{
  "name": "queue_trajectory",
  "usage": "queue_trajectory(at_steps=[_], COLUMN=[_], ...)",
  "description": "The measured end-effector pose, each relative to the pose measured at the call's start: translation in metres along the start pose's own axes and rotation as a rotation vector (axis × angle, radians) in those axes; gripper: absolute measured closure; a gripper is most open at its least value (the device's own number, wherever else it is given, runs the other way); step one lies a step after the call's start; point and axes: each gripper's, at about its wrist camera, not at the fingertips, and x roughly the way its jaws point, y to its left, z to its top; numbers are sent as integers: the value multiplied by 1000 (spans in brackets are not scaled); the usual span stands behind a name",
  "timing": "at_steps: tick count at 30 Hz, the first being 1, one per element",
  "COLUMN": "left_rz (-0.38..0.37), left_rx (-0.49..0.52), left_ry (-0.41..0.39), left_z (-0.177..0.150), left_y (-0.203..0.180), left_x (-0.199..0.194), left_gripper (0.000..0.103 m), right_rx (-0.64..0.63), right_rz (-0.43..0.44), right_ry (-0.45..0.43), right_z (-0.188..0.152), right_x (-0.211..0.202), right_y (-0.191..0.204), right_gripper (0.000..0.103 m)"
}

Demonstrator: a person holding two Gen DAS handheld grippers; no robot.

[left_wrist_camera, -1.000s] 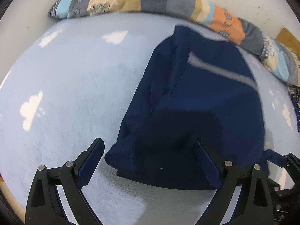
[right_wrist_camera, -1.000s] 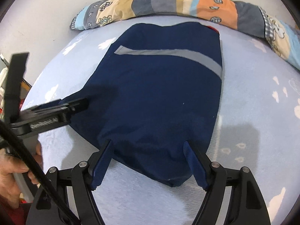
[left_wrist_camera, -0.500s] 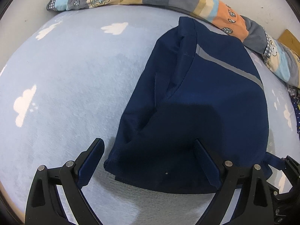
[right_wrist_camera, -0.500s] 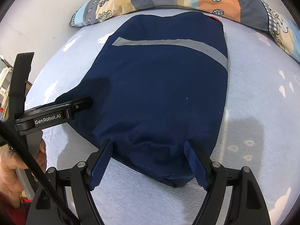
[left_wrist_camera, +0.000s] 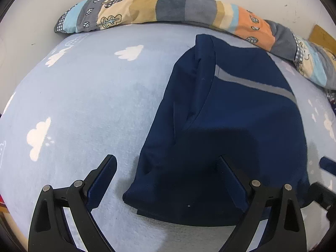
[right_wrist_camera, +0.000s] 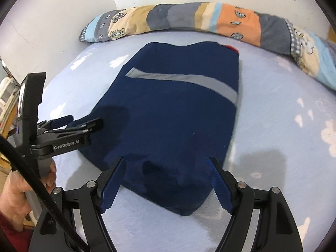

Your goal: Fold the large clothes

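Note:
A navy garment (left_wrist_camera: 226,130) with a grey stripe (left_wrist_camera: 256,85) lies folded lengthwise on the light blue bed. My left gripper (left_wrist_camera: 166,163) hovers open over its near left corner, one finger above the sheet and one above the cloth, holding nothing. In the right wrist view the same garment (right_wrist_camera: 174,113) fills the middle, its stripe (right_wrist_camera: 184,79) across the far half. My right gripper (right_wrist_camera: 166,168) is open above the near hem with no cloth pinched. The left gripper (right_wrist_camera: 84,124) shows there from the side, at the garment's left edge, held by a hand (right_wrist_camera: 16,193).
A long patchwork bolster (left_wrist_camera: 189,12) runs along the wall at the far side of the bed; it also curves behind the garment as the bolster (right_wrist_camera: 231,23). The cloud-print sheet (left_wrist_camera: 73,105) spreads wide on the left. A tip of the right gripper (left_wrist_camera: 328,166) shows at the edge.
Both grippers have drawn slightly up and back from the garment's near edge, staying open. The garment lies as before.

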Motion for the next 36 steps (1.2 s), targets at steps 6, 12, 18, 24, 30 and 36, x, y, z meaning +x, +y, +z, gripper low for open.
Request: queue_trajectory(at_steps=[6, 12, 18, 24, 30, 36], left_rz=[17, 34, 47, 52, -57, -317], left_rx=[24, 52, 74, 88, -3, -269], left_ry=[-15, -26, -34, -41, -41, 100], left_z=[-2, -3, -4, -3, 12, 25], left_y=[-4, -8, -10, -11, 10, 61], left_x=[-1, -1, -1, -1, -10, 16], left_gripper=[7, 7, 7, 7, 7, 7], right_rx=[-42, -89, -96, -89, 49, 346], right_rz=[-50, -79, -85, -83, 51, 226], right_ry=[1, 14, 34, 44, -6, -27], right_z=[-2, -6, -9, -9, 8, 11], right_x=[5, 14, 22, 24, 3, 3], right_y=[4, 13, 16, 16, -14, -88], right_gripper=[20, 20, 20, 21, 20, 16])
